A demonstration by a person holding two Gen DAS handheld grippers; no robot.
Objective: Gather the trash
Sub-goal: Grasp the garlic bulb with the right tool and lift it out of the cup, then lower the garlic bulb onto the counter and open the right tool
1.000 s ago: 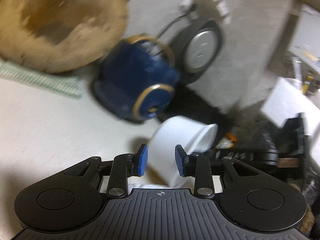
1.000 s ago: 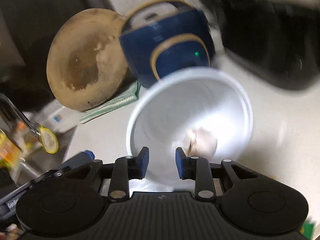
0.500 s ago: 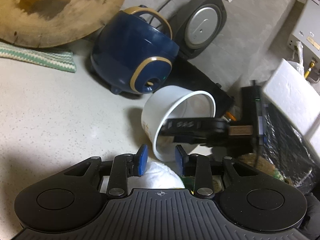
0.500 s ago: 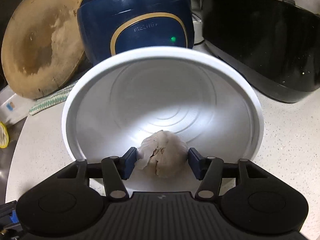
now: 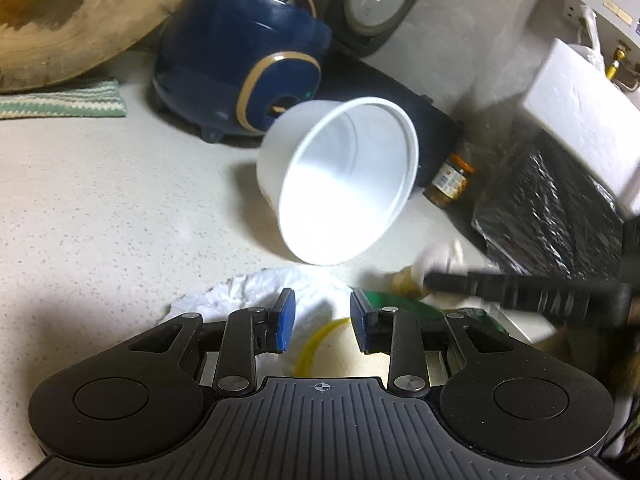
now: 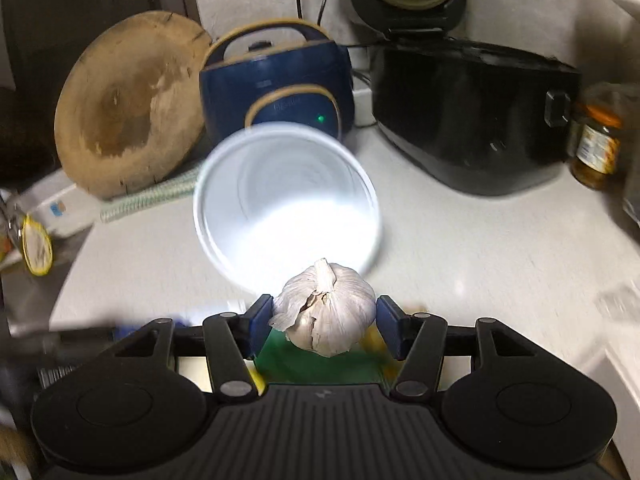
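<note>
The right tongs (image 6: 324,322) pointed downward, clamped on a garlic bulb (image 6: 326,310) at the tipped white cup's (image 6: 286,204) six o'clock rim; the left tongs (image 5: 322,320) gaped empty over crumpled tissue (image 5: 256,292) on the surface (image 5: 100,200).

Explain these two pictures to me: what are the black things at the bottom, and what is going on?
No robot here: a person holds a hand tool in each hand, each with two blue-tipped fingers and a camera looking forward along them. One picture comes from the left tool, the other from the right, so the black shapes at the bottom are the tools themselves.

The left gripper is open and holds nothing; it is above a crumpled white tissue. The right gripper has just been opening its fingers, and a garlic bulb is gripped between them.

On the pale counter a white cup is tipped with its mouth toward the cameras. Behind it are a blue cooker, a black cooker, a jar and a round wooden board.
</note>
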